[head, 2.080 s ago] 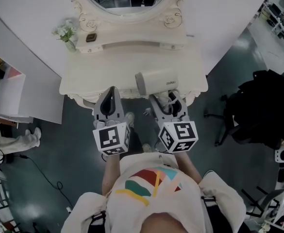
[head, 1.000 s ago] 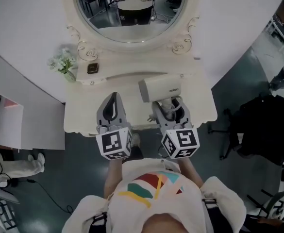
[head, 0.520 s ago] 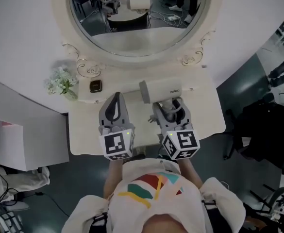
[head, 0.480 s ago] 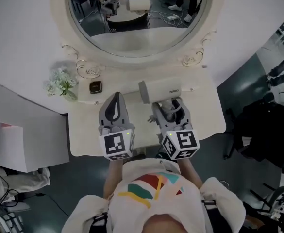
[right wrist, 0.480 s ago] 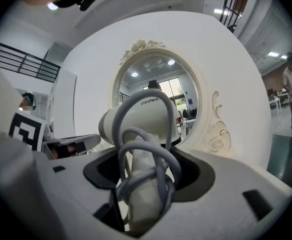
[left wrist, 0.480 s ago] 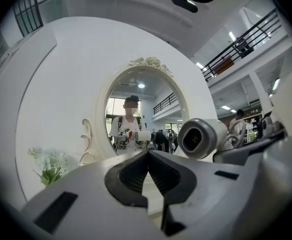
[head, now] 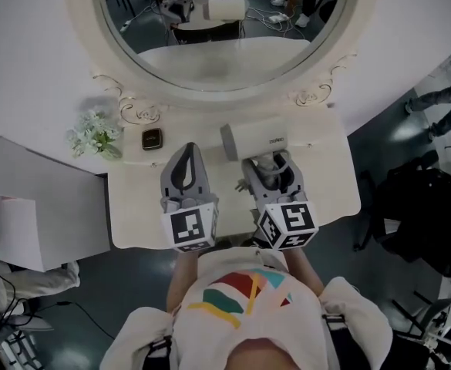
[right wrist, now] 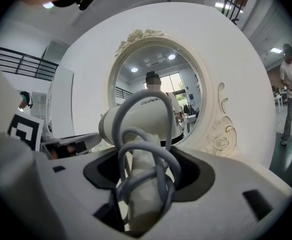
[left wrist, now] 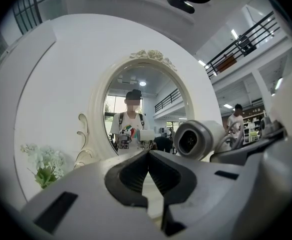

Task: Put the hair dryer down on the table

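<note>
A white hair dryer (head: 252,139) hangs over the back of the cream dressing table (head: 136,206), its barrel pointing left. My right gripper (head: 268,166) is shut on its handle, and the grey cord is looped around that handle. In the right gripper view the handle and cord (right wrist: 145,184) fill the gap between the jaws, with the barrel (right wrist: 138,120) above them. Whether the dryer touches the tabletop cannot be told. My left gripper (head: 186,151) hovers over the table to the dryer's left, shut with nothing in it. The left gripper view has the jaws (left wrist: 147,157) meeting and the dryer's nozzle (left wrist: 193,139) at the right.
A large oval mirror (head: 217,45) in an ornate frame stands at the table's back. A small bunch of white flowers (head: 94,133) and a small dark square object (head: 152,139) sit at the back left. A black chair (head: 433,214) stands on the floor at right.
Both grippers, with the dryer still held, have moved forward from the table's front edge to over its top, nearer the mirror. The jaws have not changed.
</note>
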A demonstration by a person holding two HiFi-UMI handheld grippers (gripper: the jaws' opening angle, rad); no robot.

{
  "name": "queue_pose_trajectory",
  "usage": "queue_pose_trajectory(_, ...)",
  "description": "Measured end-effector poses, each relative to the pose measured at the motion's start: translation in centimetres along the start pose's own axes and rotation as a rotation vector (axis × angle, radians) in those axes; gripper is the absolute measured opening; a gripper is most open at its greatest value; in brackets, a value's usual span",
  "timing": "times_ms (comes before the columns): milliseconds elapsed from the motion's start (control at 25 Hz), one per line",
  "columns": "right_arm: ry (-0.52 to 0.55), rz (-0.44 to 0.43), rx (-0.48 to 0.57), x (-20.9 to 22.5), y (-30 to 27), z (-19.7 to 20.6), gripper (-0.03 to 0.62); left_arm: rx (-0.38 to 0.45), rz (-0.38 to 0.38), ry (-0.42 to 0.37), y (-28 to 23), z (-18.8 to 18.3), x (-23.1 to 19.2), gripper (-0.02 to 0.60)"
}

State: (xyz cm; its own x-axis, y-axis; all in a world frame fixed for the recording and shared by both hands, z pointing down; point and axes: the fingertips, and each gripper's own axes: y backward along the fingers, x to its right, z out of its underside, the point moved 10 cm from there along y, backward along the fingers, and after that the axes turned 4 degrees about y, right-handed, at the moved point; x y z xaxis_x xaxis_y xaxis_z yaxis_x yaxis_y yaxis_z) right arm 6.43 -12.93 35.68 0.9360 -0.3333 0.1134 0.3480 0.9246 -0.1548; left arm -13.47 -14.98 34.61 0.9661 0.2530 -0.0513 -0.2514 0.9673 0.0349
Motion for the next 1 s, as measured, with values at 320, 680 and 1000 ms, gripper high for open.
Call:
queue_pose_trajectory(320,-0.022,-0.035,-0.017,0.6,-0.9,0.2,0.262,-0.02,-0.03,-0.017,-0.3,0.2,0.2,0.005)
queue_pose_trajectory(680,-0.055,-0.045,-0.101,1.1,-2.3,1.3,0.262,-0.032,-0.045,-0.041,-0.2,0.8,0.0,0.005)
queue_pose_trajectory(1000,-0.062,-0.056,-0.239,1.0,-3.5,4.0,0.262,-0.044,-0.067,-0.05,0.3,1.0,-0.5,0.005)
